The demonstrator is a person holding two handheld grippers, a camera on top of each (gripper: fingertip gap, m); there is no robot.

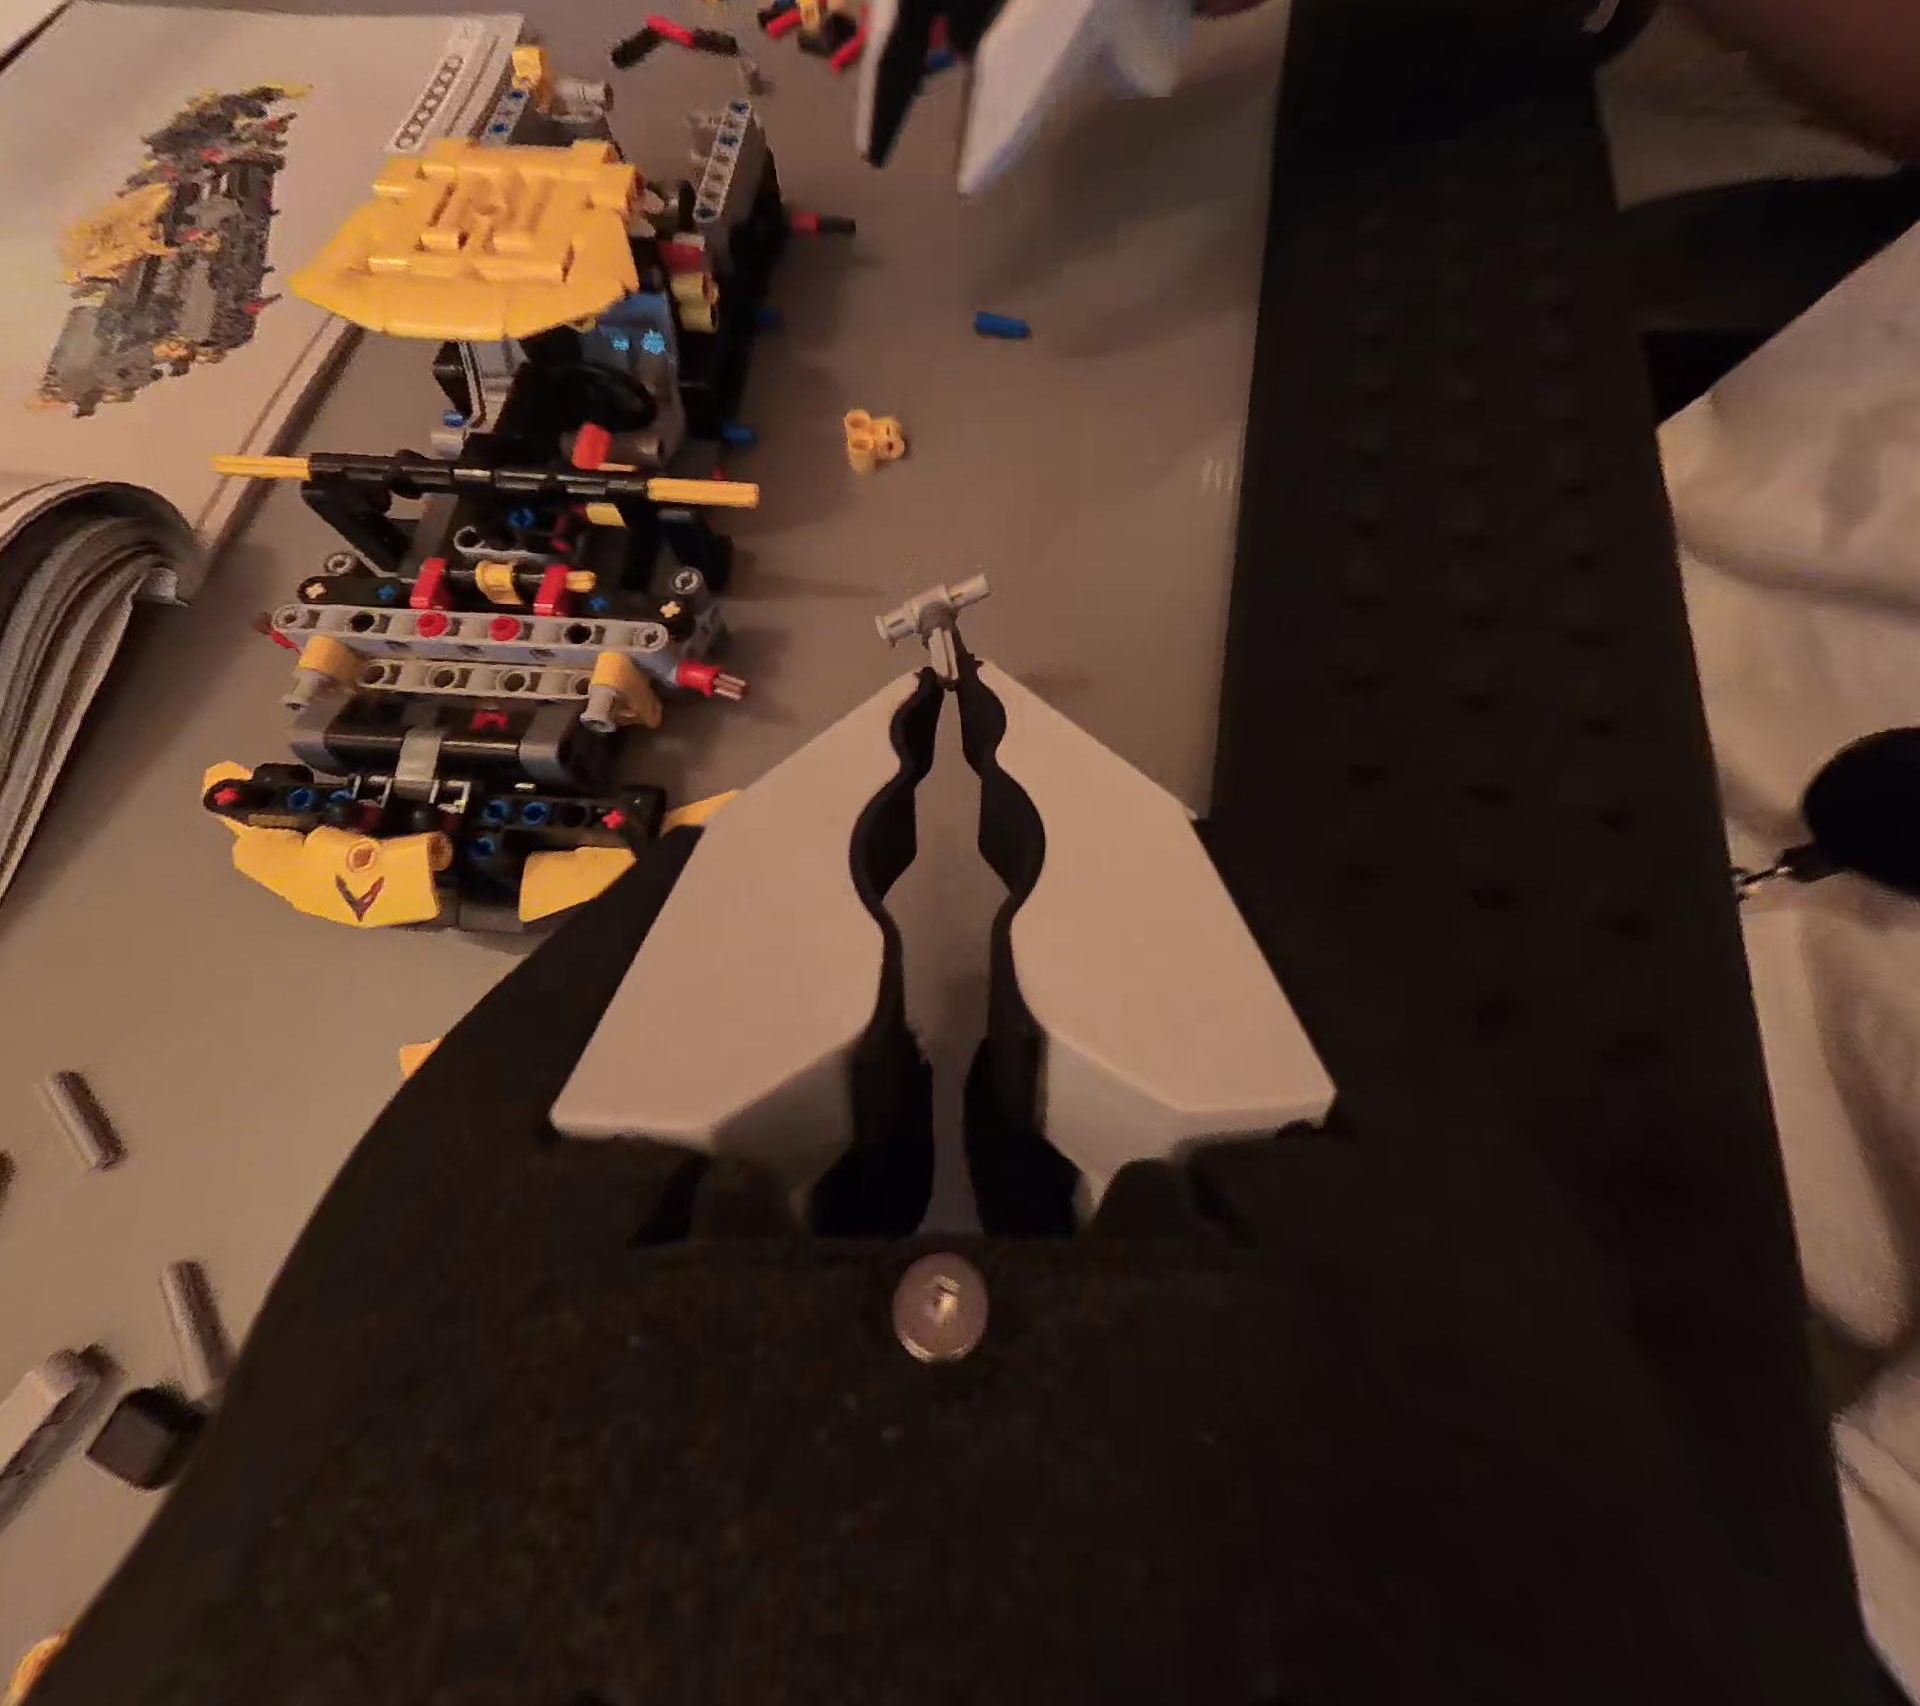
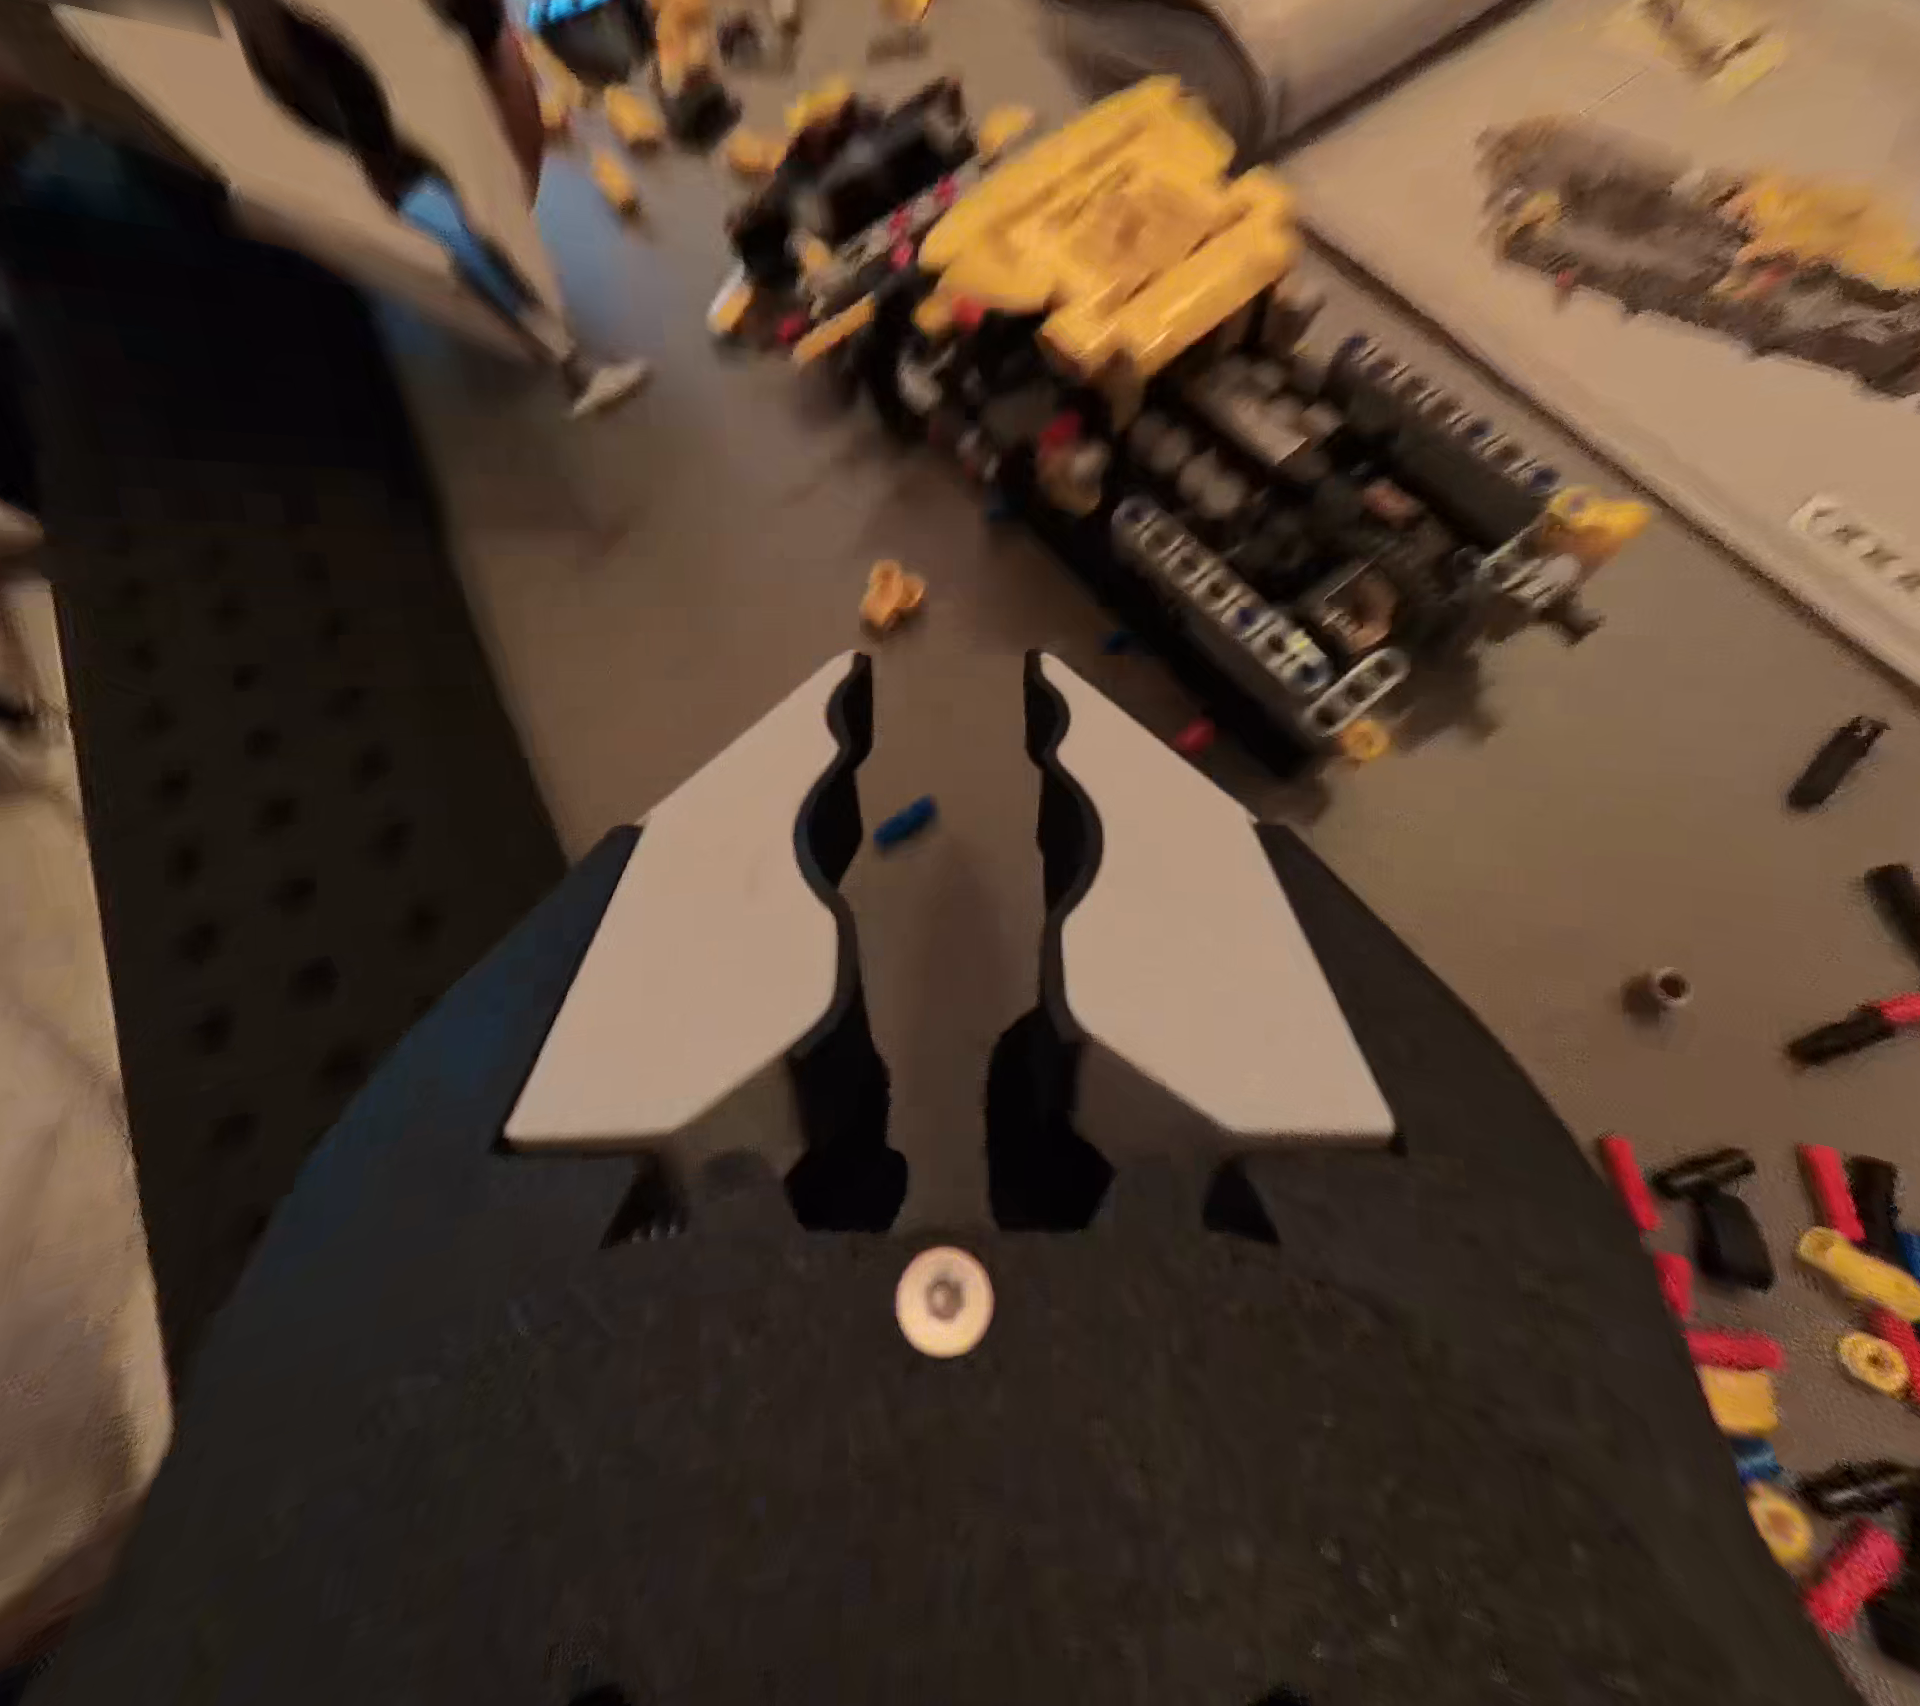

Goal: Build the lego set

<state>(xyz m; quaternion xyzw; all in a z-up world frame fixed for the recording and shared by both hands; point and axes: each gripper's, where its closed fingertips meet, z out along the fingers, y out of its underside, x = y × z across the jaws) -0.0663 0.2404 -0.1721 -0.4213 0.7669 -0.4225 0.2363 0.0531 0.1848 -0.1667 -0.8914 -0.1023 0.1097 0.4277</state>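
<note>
We see a yellow-and-black brick-built model car (image 1: 488, 503) with red and blue pins, a small light-grey T-shaped plastic piece (image 1: 932, 617), and a grey tabletop (image 1: 1091, 409).

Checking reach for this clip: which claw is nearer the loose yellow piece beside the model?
Hard to call; probably right. The open right claw points at the yellow piece just ahead. The left claw, shut on a grey piece, sits short of it.

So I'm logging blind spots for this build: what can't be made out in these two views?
- Left wrist view: the left gripper hides the small grey T-shaped piece's stem.
- Right wrist view: motion blur smears the yellow-and-black model car.
- Both: the open instruction booklet runs off frame.
</note>
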